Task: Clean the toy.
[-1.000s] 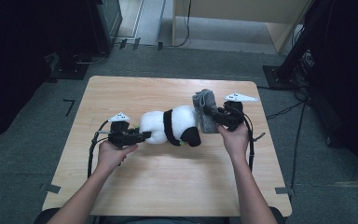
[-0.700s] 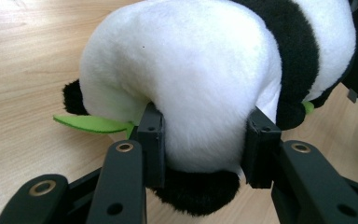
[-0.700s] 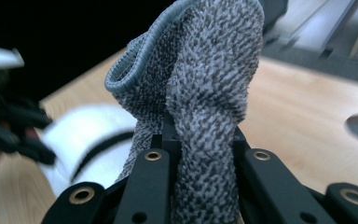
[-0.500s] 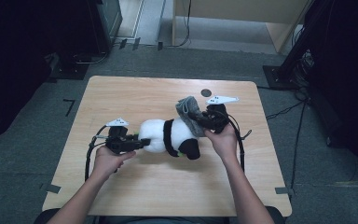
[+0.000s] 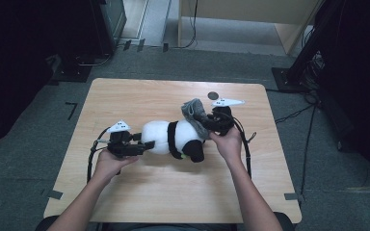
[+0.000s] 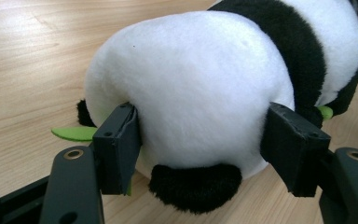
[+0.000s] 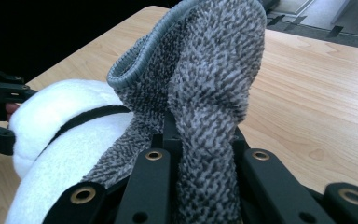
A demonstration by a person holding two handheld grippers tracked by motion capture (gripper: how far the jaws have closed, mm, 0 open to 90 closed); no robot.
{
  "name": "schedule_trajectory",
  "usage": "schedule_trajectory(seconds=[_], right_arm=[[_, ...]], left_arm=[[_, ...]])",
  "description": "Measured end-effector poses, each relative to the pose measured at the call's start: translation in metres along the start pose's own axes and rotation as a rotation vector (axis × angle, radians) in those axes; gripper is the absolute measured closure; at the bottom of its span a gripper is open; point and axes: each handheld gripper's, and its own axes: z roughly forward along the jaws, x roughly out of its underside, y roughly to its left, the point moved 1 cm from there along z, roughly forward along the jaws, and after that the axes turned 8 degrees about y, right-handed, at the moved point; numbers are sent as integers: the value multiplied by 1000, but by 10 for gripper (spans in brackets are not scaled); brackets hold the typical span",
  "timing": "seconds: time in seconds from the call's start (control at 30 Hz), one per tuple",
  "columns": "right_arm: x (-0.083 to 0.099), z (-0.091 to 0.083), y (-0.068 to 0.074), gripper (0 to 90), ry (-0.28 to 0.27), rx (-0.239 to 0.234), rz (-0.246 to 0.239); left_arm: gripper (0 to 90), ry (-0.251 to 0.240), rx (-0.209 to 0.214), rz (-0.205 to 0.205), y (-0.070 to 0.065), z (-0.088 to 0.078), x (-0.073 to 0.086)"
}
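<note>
I have the wooden table [image 5: 139, 101] under me, pale and bare at its near side, standing on grey floor. On it, about the middle, lies the panda plush [image 5: 173, 138], lengthwise left to right, white rump to the left and a black band across its body. In the left gripper view the rump [image 6: 191, 93] is broad and white, with a black tail at its underside and a green leaf [image 6: 74, 134] poking out at the left, lying on the wood.

My left gripper [image 5: 142, 144] sits at the panda's left end; its jaws are spread wide and press on either side of the rump, holding it.

At the panda's right, far side, a grey fuzzy cloth [image 5: 195, 113] stands up from my right gripper [image 5: 207, 122]. In the right gripper view the cloth [image 7: 205, 93] has a rolled grey hem and rises in a fold, pinched between the jaws, which are closed on it. It drapes against the panda's white back.

A small dark round spot [image 5: 213, 95] lies on the table beyond the cloth.
</note>
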Motion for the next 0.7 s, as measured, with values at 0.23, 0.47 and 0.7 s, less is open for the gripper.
schedule_trajectory(seconds=[0.23, 0.47, 0.7], right_arm=[[-4, 5, -5, 796, 6, 10, 4], [-9, 11, -13, 795, 3, 18, 17], [-16, 15, -18, 795, 13, 21, 22]], left_arm=[[304, 7, -24, 111, -1, -11, 0], [304, 8, 1, 133, 7, -11, 6], [287, -39, 18, 139, 19, -4, 4]])
